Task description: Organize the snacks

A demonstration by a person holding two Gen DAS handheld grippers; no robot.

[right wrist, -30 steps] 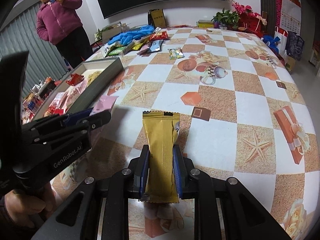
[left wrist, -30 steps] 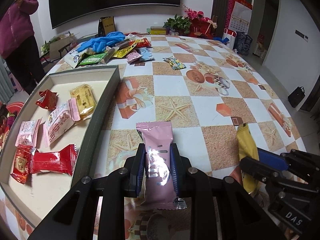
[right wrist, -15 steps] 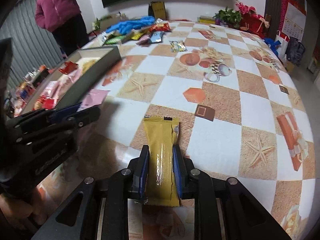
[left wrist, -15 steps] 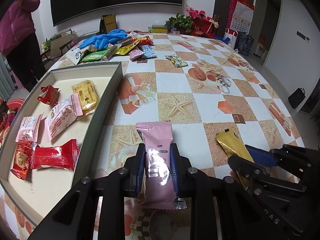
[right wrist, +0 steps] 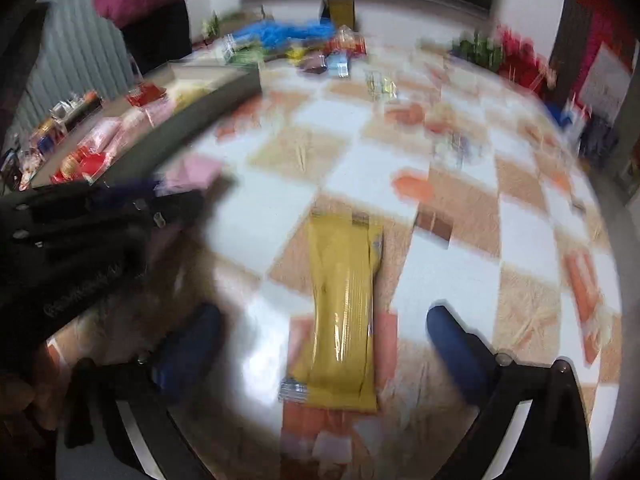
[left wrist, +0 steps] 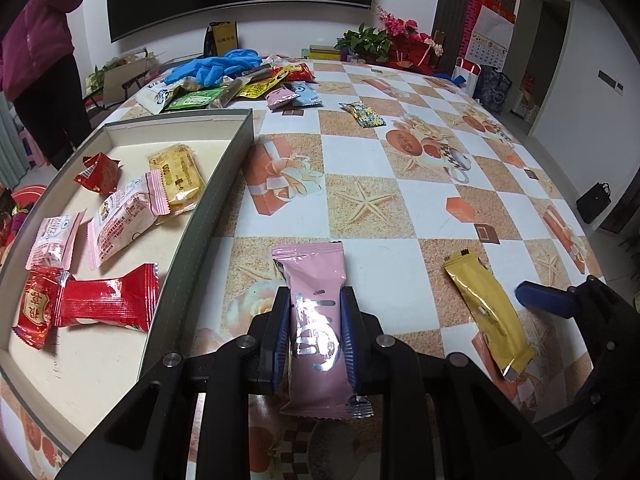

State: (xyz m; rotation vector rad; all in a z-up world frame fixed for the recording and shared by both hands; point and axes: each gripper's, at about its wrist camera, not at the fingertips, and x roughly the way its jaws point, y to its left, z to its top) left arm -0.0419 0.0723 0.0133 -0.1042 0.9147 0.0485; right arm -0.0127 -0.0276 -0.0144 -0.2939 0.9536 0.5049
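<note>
My left gripper [left wrist: 314,332] is shut on a pink snack packet [left wrist: 314,320], held just above the patterned table, right of the grey tray [left wrist: 208,216]. The tray holds several red, pink and yellow snack packets. A gold snack packet [left wrist: 488,312] lies flat on the table to the right. In the blurred right wrist view my right gripper [right wrist: 324,328] is open, its blue fingers spread wide on either side of the gold packet [right wrist: 344,312], apart from it. The left gripper also shows there [right wrist: 100,216].
A pile of loose snacks and blue gloves [left wrist: 224,68] lies at the table's far side. A small patterned packet [left wrist: 362,114] lies mid-table. A person in a purple coat [left wrist: 36,48] stands at the far left. Plants and red decorations [left wrist: 384,36] stand at the back.
My right gripper has opened and let go of the gold packet, which now lies on the table. The right view is blurred by motion. My left gripper still holds the pink packet.
</note>
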